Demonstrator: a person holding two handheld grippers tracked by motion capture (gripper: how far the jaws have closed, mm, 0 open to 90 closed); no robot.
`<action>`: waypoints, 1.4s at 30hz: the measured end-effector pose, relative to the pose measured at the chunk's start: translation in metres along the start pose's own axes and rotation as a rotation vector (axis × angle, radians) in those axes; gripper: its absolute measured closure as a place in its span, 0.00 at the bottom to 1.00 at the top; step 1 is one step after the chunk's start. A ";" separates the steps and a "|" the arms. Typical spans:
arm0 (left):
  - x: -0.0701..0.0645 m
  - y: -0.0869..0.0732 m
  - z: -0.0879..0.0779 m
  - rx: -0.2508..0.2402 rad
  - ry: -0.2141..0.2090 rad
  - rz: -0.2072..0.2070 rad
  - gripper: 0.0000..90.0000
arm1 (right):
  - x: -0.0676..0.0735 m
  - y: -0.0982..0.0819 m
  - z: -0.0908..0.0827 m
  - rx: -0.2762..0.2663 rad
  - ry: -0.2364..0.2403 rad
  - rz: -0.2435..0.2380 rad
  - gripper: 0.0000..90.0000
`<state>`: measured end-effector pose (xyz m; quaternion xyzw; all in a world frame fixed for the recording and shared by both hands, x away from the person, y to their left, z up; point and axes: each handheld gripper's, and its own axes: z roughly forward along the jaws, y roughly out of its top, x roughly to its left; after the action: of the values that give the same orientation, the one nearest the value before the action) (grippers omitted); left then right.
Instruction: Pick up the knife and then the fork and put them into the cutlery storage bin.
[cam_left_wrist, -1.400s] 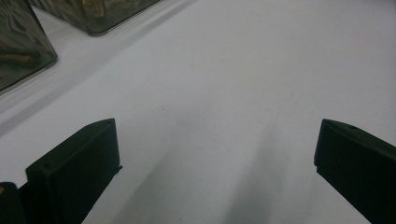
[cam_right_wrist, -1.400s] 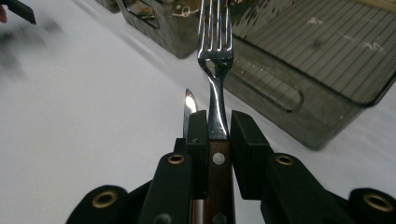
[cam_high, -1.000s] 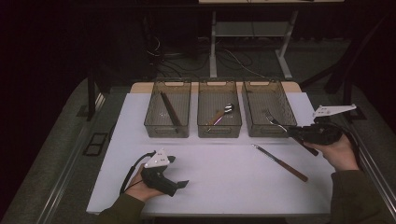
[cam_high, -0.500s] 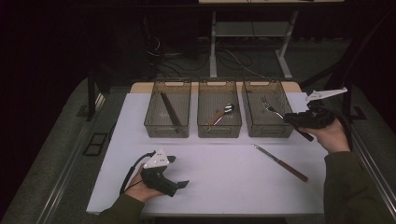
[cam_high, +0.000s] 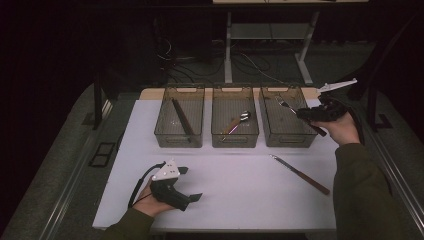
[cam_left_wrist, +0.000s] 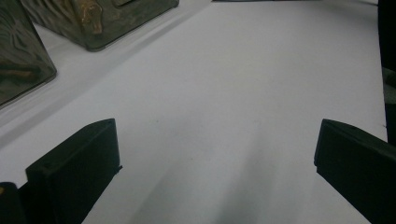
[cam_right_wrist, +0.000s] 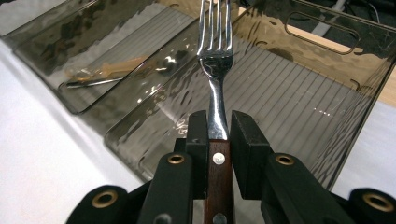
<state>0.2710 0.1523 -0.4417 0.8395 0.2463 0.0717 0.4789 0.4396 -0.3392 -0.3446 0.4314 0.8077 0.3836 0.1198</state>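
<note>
One fork (cam_right_wrist: 215, 60) above right bin's rim (cam_right_wrist: 322, 28)

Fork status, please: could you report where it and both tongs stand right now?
Right tongs shut on fork, above right bin. Left tongs open, idle on table. Nothing blocking.

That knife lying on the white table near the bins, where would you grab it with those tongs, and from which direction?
Probably by the dark handle, from straight above. The knife lies flat and slanted on the table, thin blade toward the bins, handle toward the near right corner. The handle is the thicker part, and nothing lies close around it. Jaws should close across its width. The right tongs are shut on a fork; the left tongs stand open.
</note>
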 end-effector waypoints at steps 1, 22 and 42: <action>0.000 0.000 0.000 -0.001 -0.001 -0.001 0.00 | -0.001 0.002 0.003 0.007 -0.004 0.001 0.86; 0.000 0.000 -0.001 0.001 -0.005 0.001 0.00 | -0.022 0.006 0.064 0.117 -0.030 0.052 0.86; -0.001 0.000 -0.001 0.001 -0.008 0.005 0.00 | -0.005 -0.001 0.032 0.001 0.010 0.070 0.46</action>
<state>0.2698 0.1526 -0.4409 0.8407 0.2425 0.0694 0.4791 0.4584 -0.3268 -0.3677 0.4575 0.7929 0.3894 0.1022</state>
